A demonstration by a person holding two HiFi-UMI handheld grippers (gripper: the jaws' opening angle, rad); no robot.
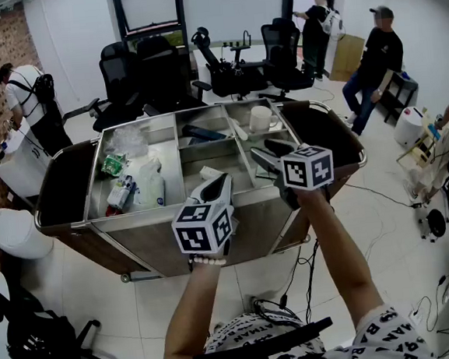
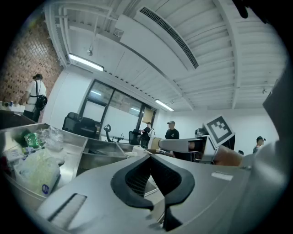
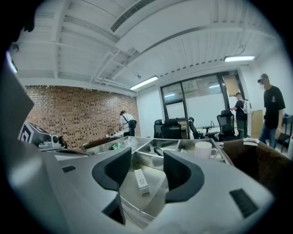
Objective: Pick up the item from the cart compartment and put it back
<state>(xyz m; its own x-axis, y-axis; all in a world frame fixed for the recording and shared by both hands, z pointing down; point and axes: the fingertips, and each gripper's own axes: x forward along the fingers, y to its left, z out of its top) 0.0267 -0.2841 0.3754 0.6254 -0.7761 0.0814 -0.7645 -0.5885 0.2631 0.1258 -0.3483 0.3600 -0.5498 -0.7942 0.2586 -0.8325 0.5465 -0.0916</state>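
Note:
A steel cart (image 1: 176, 210) with several compartments stands in front of me. A small white box (image 1: 210, 172) lies in the middle front compartment, and it shows again in the right gripper view (image 3: 141, 180), beyond the jaws. My right gripper (image 1: 259, 150) (image 3: 147, 162) hovers over the cart's front right part, open, with nothing between its pads. My left gripper (image 1: 223, 179) (image 2: 149, 157) is held above the front rim, near the white box, its jaw tips meeting and nothing in them.
A white mug (image 1: 261, 118) and a dark flat item (image 1: 203, 132) sit in the back compartments. White bags (image 1: 143, 182) and a green packet (image 1: 114, 163) fill the left compartment. Office chairs (image 1: 160, 71) stand behind the cart, several people stand around, and a white bin (image 1: 14, 232) is at the left.

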